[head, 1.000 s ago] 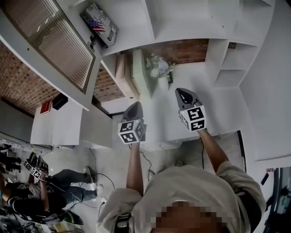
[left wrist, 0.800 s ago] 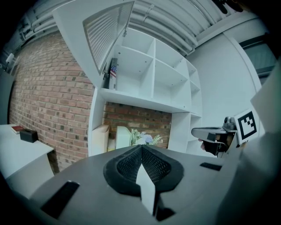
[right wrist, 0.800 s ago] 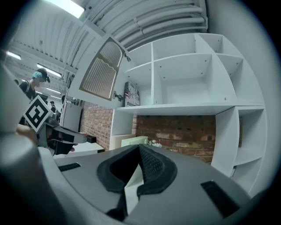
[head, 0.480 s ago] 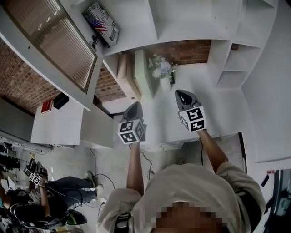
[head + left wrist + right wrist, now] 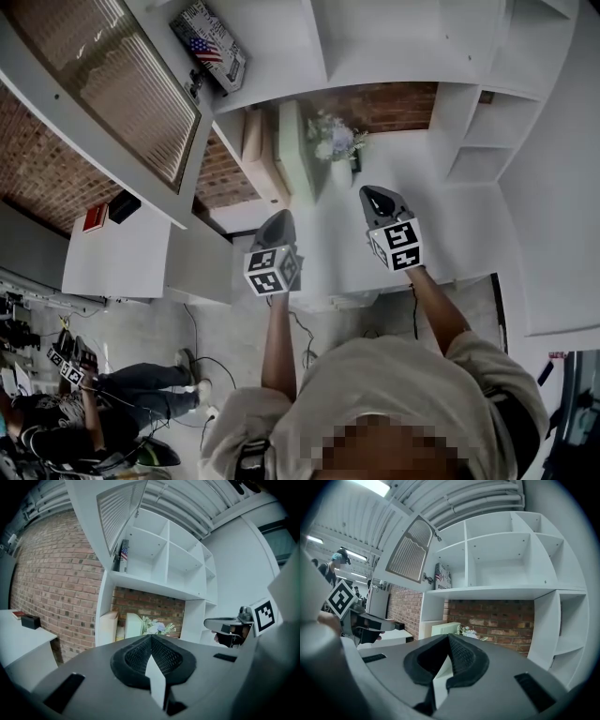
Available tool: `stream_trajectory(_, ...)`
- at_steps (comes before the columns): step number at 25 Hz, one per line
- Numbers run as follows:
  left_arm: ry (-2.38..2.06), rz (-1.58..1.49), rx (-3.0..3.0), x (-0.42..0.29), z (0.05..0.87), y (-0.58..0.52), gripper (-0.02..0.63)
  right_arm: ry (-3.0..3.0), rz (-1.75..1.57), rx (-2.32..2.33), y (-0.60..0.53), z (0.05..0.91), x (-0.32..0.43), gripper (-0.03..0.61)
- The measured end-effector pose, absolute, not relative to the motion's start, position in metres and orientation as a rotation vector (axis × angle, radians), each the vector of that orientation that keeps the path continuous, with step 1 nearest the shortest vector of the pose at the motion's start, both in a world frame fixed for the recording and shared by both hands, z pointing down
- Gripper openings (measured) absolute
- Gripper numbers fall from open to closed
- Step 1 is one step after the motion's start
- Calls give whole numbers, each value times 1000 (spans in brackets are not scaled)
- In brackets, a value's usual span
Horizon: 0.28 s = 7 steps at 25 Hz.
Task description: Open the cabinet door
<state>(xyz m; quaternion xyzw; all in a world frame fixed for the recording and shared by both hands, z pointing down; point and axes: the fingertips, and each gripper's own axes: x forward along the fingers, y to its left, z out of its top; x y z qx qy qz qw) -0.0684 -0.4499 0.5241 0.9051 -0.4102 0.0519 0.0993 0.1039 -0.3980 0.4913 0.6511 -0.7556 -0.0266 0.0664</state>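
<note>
The cabinet door (image 5: 103,94), a white frame with a slatted panel, stands swung wide open at the upper left of the white shelf unit (image 5: 394,47). It also shows in the left gripper view (image 5: 119,513) and the right gripper view (image 5: 410,550). My left gripper (image 5: 279,219) and right gripper (image 5: 380,195) hang side by side in front of the shelves, well away from the door. Both are shut with nothing between the jaws. Each sees the other: the right gripper (image 5: 229,624) beside the left, the left gripper (image 5: 365,619) beside the right.
A vase of flowers (image 5: 336,141) and pale boxes (image 5: 253,141) sit in the lower niche against the brick wall. A box with a flag print (image 5: 208,47) stands in the opened compartment. A low white counter (image 5: 122,258) carries a red book (image 5: 94,220). A person (image 5: 112,403) sits on the floor at lower left.
Both grippers keep their place. The person on the floor at the lower left has shifted a little.
</note>
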Motion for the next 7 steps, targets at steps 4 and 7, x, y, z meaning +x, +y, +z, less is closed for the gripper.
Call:
stream_trajectory(4,-1208,153,2675,-66,523,-450,26,-2280,-71,1957,-400,491,105,14)
stream_trajectory(7,-1209,149,2673,-65,520,-451,26,-2283,-76,1948,-402,488,104,14)
